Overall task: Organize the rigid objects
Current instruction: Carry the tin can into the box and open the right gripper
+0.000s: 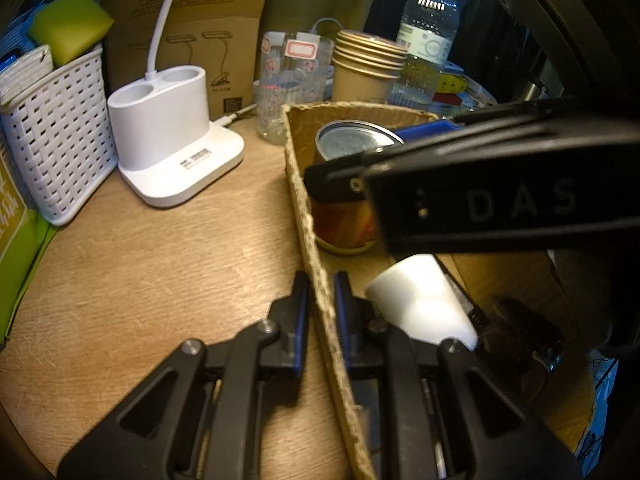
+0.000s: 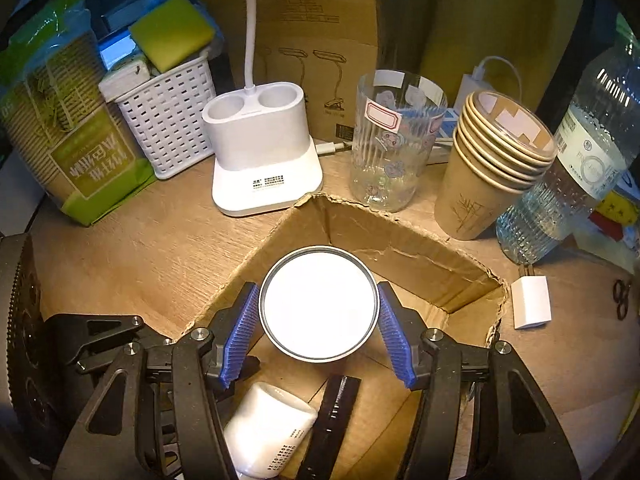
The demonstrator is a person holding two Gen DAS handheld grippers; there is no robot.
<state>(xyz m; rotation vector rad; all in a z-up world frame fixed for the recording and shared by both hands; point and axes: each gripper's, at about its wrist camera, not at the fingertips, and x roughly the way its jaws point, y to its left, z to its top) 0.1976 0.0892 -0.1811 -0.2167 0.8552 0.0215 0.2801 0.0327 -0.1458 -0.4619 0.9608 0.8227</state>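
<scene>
Between the blue ribbed pads of the right gripper (image 2: 318,326) sits a round can (image 2: 318,304) with a pale shiny lid, standing upright inside an open cardboard box (image 2: 400,236); the jaws stand apart at either side of the lid's rim, the pads just beside it, though whether they press on it I cannot tell. Nearer than the can, below the jaws in the right wrist view, a white tube (image 2: 268,428) with small printed text lies on the box floor, and just beside it lies a narrow black object (image 2: 334,420) (its nature is unclear). Seen from the left wrist view, the left gripper (image 1: 321,312) has its jaws closed on the box's near wall, one finger outside over the counter (image 1: 160,272) and one inside, with the same can (image 1: 352,148) ahead of them and the tube (image 1: 424,300) just to their right; the right gripper's black body crosses above the can. Beyond the box, ahead of the right jaws, a white desk-lamp base (image 2: 264,152) with two round wells stands left of a clear drinking glass (image 2: 396,140) bearing a red-edged label, then a stack of brown paper cups (image 2: 492,168) and a tilted-looking water bottle (image 2: 568,172) farther right. A white woven basket (image 2: 168,112) holding a yellow-green sponge (image 2: 172,30) stands left of the lamp, and a small white charger plug (image 2: 530,302) lies on the counter right of the box.
</scene>
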